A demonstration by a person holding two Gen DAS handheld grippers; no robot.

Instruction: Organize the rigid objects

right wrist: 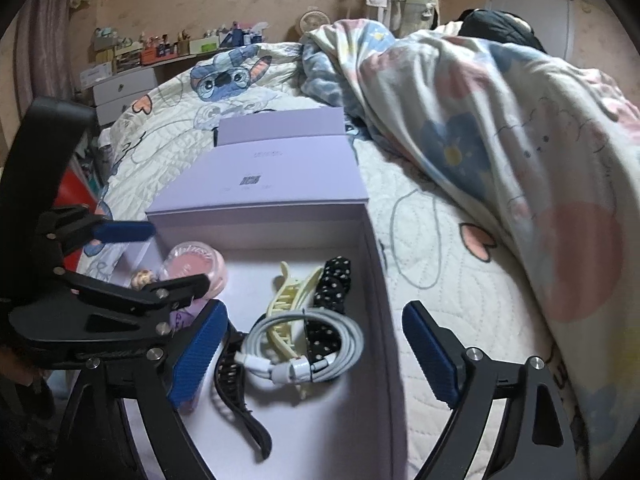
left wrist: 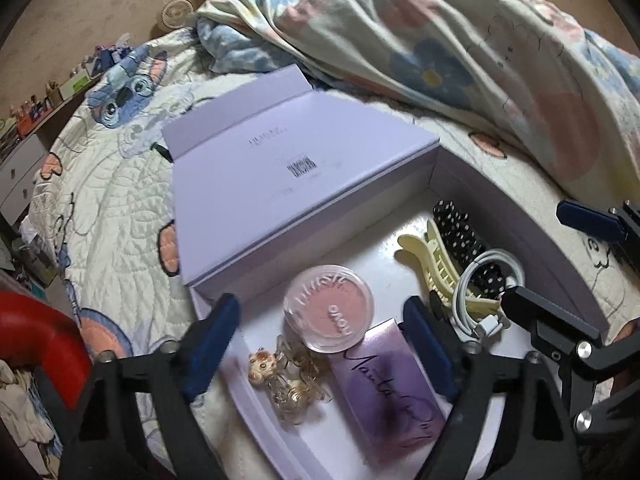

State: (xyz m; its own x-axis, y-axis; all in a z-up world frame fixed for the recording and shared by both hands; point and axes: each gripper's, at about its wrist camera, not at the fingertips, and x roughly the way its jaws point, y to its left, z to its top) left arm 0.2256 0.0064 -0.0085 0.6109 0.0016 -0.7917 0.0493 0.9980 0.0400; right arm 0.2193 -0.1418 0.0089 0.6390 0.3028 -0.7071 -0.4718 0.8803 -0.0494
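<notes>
A lavender box (left wrist: 500,208) is lying open on a quilted bedspread (left wrist: 112,208), its lid (left wrist: 296,184) folded back behind it, and both claws are hovering over its white floor. The left gripper (left wrist: 320,344) is standing with its blue pads wide apart and gripping nothing; between them, in the left wrist view, a round pink blush compact (left wrist: 329,312) is sitting with its edge over a purple carton (left wrist: 390,396) bearing handwritten script, and a clear keyring charm with a small beige figure (left wrist: 280,380) is lying just beside the carton. The right wrist view is showing little of these: the compact (right wrist: 196,266) and charm (right wrist: 142,279) are peeking out behind the left gripper's arm, and the carton is almost wholly covered. The right gripper (right wrist: 316,356) is likewise holding its jaws spread and empty, above a coiled white charging cable (right wrist: 320,348) resting on a pale yellow claw clip (right wrist: 290,300) and a black polka-dot hair clip (right wrist: 334,284). Only this view is revealing a plain black claw clip (right wrist: 236,396) near the box's front, partly hidden by the left-hand pad. A floral duvet (right wrist: 500,152) is lying heaped at the right. The lid's printed text and barcode are staying too blurred to read, and the shelf clutter (right wrist: 160,46) behind the bed is too small to identify.
</notes>
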